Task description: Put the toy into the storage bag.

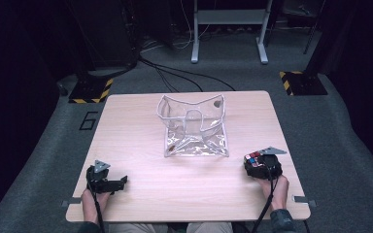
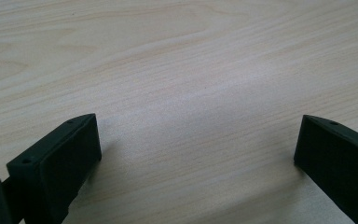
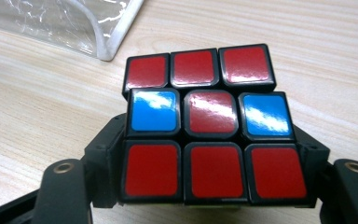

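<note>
At table's near-right corner: puzzle cube [image 3: 204,126] clamped in right gripper [image 1: 262,165], clear pouch [image 1: 193,126] mid-table. Left gripper [image 2: 193,154] near-left, jaws wide, empty. Risk, prob.: cube's layers twist under squeeze, slips out; floppy pouch mouth may fold.

Clear bag [image 1: 193,127] mid-table [image 1: 136,204]; cube [image 1: 254,159] near its right front corner

It looked like a lab: a wooden counter [image 1: 141,131] stood on grey carpet [image 1: 39,160], with hazard-striped stand bases [image 1: 91,91], trailing cables [image 1: 175,73] and dark curtains [image 1: 9,73] around.
</note>
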